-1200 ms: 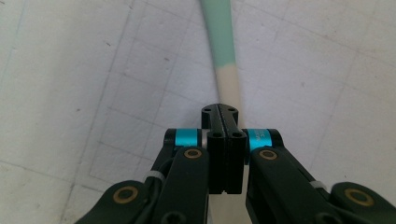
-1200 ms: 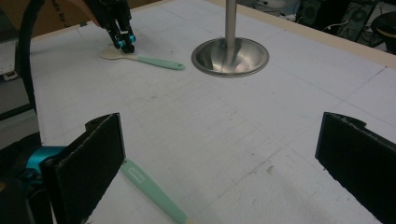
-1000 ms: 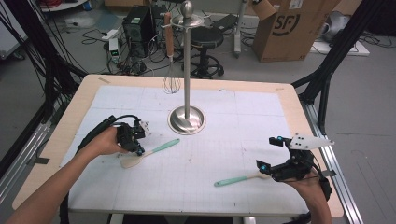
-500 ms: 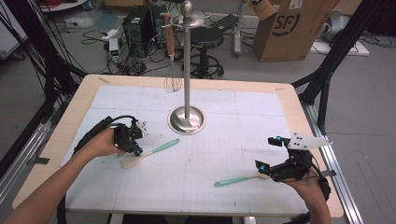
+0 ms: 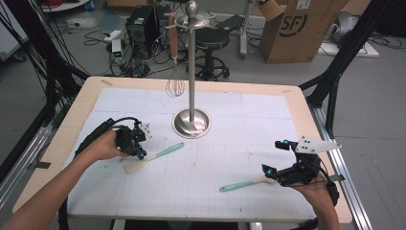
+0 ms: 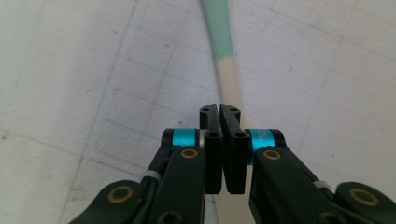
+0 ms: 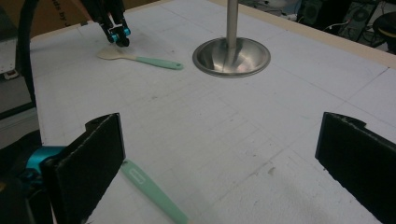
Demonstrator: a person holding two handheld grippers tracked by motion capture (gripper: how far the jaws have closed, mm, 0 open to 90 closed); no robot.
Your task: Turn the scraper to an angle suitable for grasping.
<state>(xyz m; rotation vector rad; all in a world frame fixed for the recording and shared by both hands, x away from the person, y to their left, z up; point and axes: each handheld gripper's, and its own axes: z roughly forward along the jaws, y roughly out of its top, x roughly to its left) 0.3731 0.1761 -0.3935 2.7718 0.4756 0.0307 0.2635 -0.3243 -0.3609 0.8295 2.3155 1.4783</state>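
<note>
White gridded matting covers the wooden bench [image 5: 81,112], and behind it the floor holds cables, a computer tower and a cardboard box [image 5: 306,26]. From the high view, a steel stand [image 5: 191,122] with a round base sits just above the bench's centre; a whisk [image 5: 175,85] hangs from its top, at about 11 o'clock from the base.

My left hand-held gripper [image 5: 140,152] sits at about 8 o'clock from the stand's base, directly over a spatula [image 5: 152,157]. That spatula lies flat, its cream blade toward 8 o'clock and its mint-green handle running toward 2 o'clock. In the left gripper view, my jaws are pressed together with almost no gap, tips just above the cream neck of the spatula [image 6: 226,77], which runs on to 12 o'clock into the green handle. I cannot tell whether the tips touch it; nothing is pinched between them.

My right hand-held gripper [image 5: 269,173] is at about 4 o'clock from the stand's base, near the bench's right edge. Its jaws are spread wide and hold nothing. A second spatula [image 5: 242,184] lies flat with its green handle toward 8 o'clock and its other end at my right jaws. In the right gripper view, that green handle [image 7: 152,191] lies on the matting beside the left jaw.
</note>
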